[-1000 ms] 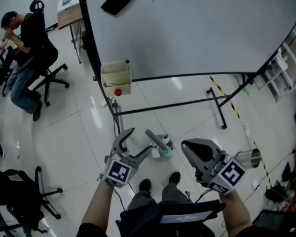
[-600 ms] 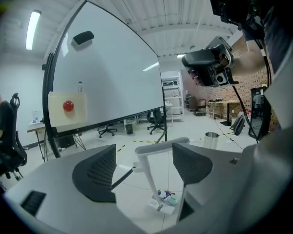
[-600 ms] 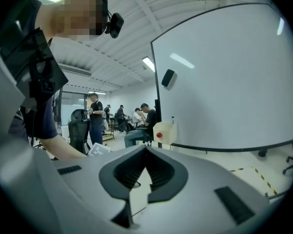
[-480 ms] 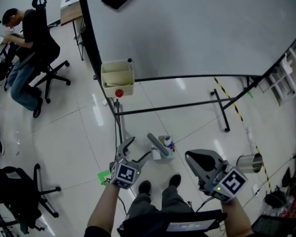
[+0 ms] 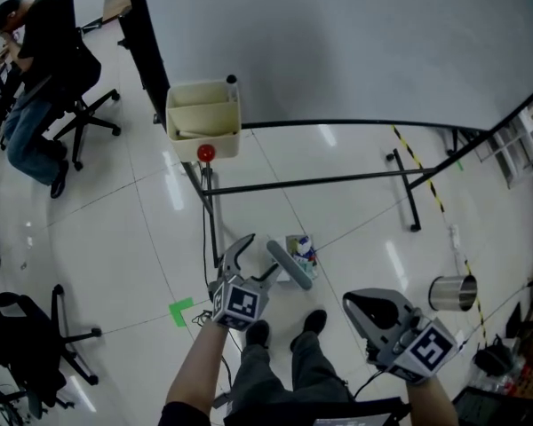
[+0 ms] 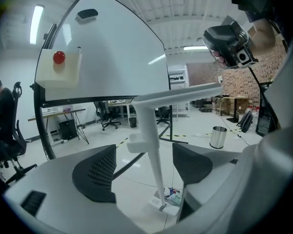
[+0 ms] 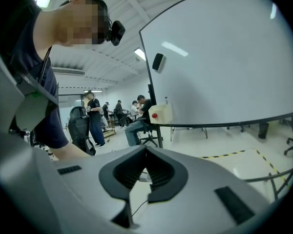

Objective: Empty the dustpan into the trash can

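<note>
Since a second ago the left gripper [image 5: 259, 257] has gone forward to the dustpan [image 6: 168, 208]. Its jaws are apart and the handle [image 5: 289, 264] stands between them, seemingly not touched. That dustpan sits on the floor [image 5: 142, 256] just beyond the person's shoes [image 5: 260, 332], with litter [image 6: 177, 197] in it. Nearer, on the right, the right gripper [image 5: 362, 307] hangs with jaws together, empty. The trash can [image 5: 450, 292] stands far right, well apart.

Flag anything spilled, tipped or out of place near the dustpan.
Nothing stands out. The litter sits inside the dustpan, with none visible on the floor around it. Its handle stands between the left gripper's open jaws, and the trash can stands upright, apart on the person's right.
</note>
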`<state>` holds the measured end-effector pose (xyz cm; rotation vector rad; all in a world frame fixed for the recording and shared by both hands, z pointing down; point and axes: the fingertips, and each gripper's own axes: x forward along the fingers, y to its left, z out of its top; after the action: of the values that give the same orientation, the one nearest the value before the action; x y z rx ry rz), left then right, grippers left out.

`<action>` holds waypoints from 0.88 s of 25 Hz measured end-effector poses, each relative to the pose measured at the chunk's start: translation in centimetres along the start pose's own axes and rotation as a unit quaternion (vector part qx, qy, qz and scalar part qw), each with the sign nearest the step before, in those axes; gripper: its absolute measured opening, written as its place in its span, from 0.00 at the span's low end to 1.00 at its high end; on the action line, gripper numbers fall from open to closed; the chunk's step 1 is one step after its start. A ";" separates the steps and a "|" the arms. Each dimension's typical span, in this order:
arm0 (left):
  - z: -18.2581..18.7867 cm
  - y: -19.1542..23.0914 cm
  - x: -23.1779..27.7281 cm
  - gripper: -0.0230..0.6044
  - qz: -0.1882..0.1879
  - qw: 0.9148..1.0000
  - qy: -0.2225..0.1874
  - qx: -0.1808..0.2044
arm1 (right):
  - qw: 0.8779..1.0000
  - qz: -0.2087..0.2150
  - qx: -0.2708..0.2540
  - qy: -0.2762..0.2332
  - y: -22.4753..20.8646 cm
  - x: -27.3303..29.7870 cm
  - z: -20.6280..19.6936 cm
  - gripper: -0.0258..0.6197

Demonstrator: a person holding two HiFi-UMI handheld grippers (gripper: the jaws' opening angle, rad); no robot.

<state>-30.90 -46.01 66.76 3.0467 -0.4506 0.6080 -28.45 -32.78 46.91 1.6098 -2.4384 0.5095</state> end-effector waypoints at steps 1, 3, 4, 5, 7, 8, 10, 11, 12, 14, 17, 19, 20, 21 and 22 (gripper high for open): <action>0.0 0.1 0.5 0.61 -0.002 1.000 -0.003 0.000 | 1.000 0.001 0.004 0.003 -0.1 0.1 -0.5 0.07; 0.6 0.4 1.2 0.61 -0.007 1.000 -0.011 0.004 | 1.000 0.002 0.010 0.009 -0.2 0.4 -1.5 0.07; 1.0 0.4 1.5 0.61 -0.010 1.000 -0.015 0.007 | 1.000 0.002 0.013 0.010 -0.3 0.4 -1.8 0.07; 1.4 0.3 1.7 0.61 -0.014 1.000 -0.019 0.011 | 1.000 0.001 0.015 0.010 -0.3 0.4 -2.1 0.07; 1.9 0.0 2.3 0.61 -0.020 0.999 -0.022 0.018 | 1.000 -0.003 0.020 0.010 -0.5 0.2 -2.6 0.07; 2.0 0.0 2.5 0.61 -0.020 0.999 -0.025 0.018 | 1.000 -0.006 0.023 0.009 -0.6 0.0 -2.7 0.07; 2.3 0.1 2.8 0.60 -0.019 0.999 -0.028 0.015 | 1.000 -0.012 0.028 0.008 -0.9 -0.4 -2.9 0.07; 2.3 0.2 3.0 0.59 -0.020 0.999 -0.026 0.015 | 0.999 -0.015 0.029 0.007 -1.1 -0.6 -2.9 0.07; 2.2 0.1 3.3 0.58 -0.023 0.999 -0.022 0.016 | 0.999 -0.019 0.031 0.005 -1.4 -0.8 -2.9 0.07; 1.9 -0.2 3.6 0.58 -0.030 0.999 -0.014 0.014 | 0.999 -0.026 0.035 0.002 -1.7 -1.4 -3.1 0.07; 1.9 -0.5 3.7 0.57 -0.035 0.999 -0.015 0.013 | 0.998 -0.036 0.043 -0.002 -2.0 -2.1 -3.5 0.06; 1.9 -0.5 3.8 0.46 -0.034 0.999 -0.014 0.024 | 0.998 -0.040 0.047 -0.001 -2.2 -2.4 -3.8 0.07; 1.9 -0.4 3.8 0.39 -0.031 0.999 -0.014 0.027 | 0.998 -0.042 0.049 -0.001 -2.2 -2.5 -4.0 0.07; 1.8 -0.3 3.9 0.37 -0.029 0.999 -0.013 0.028 | 0.998 -0.042 0.051 -0.001 -2.3 -2.5 -4.0 0.06; 1.8 -0.2 3.9 0.37 -0.028 0.999 -0.012 0.026 | 0.998 -0.043 0.052 -0.002 -2.3 -2.5 -4.1 0.07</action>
<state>-26.71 -47.05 66.56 3.1074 -0.3550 0.5905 -25.52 -29.87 50.28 1.7486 -2.3695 0.6304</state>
